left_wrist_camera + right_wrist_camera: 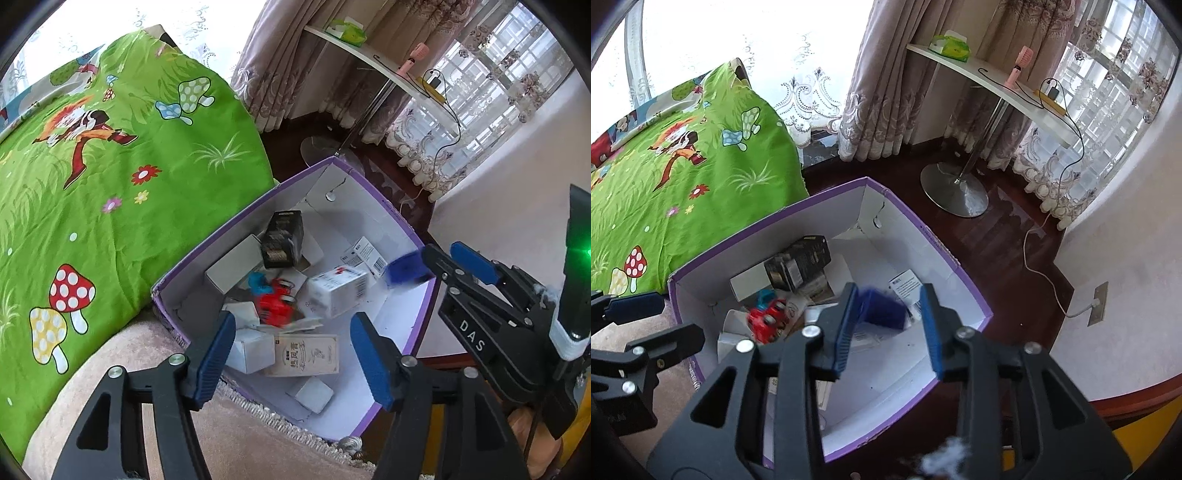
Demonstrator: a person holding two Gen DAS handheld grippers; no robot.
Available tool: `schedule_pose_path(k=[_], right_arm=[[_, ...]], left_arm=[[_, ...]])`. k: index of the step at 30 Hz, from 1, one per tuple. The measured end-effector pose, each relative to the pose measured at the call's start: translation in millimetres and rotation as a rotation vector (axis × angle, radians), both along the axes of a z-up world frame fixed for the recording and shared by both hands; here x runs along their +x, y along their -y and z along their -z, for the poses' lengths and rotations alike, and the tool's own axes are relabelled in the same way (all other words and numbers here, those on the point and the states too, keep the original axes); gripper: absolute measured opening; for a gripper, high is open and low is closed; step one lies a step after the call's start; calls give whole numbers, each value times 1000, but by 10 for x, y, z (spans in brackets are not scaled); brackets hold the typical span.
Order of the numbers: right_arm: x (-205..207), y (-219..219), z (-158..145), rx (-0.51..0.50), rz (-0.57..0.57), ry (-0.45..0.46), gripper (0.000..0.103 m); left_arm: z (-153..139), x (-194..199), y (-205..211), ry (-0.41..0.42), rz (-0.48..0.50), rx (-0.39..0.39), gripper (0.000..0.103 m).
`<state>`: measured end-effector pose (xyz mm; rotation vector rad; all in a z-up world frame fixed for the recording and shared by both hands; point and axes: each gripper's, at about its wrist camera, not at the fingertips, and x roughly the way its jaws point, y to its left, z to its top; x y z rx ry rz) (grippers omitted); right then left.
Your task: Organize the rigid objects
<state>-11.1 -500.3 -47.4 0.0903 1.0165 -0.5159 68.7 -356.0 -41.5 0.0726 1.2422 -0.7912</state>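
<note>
Two hand-held grippers over purple box (934, 236) | my right hand-held gripper (888, 325) released, blurred blue item (882, 304) loose between pads | left hand-held gripper (291, 354) released, empty | risk: item may bounce off cartons or clip rim, land outside

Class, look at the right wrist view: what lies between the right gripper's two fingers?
A blurred blue block sits between the fingers of the right gripper, above the purple box. The jaws stand apart.
</note>
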Motion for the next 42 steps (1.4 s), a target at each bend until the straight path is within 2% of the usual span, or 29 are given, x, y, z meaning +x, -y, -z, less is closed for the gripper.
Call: schedule_pose_path(k=[2, 5, 9, 11, 15, 17, 21, 42], right_arm=[[-13, -13, -17, 0, -1, 3, 52], [-56, -42, -36, -4, -8, 0, 58], [-109, -74, -42, 1, -23, -4, 59], [-129, -79, -36, 8, -26, -3, 59], [-132, -78, -25, 14, -27, -4, 59], [-131, -75, -21, 12, -23, -5, 59], [-122, -61, -15, 10, -19, -8, 59], [-133, -25, 2, 21, -16, -14, 59]], left_arm=[[-5, -42, -39, -27, 1, -3, 67], [-18, -157, -102, -65, 8, 0, 68], [-11, -344, -142, -59, 3, 60, 70], [0, -375, -147, -37, -4, 85, 75], [-44, -366, -171, 5, -23, 66, 80], [-119, -380, -178, 57, -32, 65, 87], [-181, -386, -165, 104, -17, 49, 87], [-194, -339, -123, 107, -10, 24, 88]])
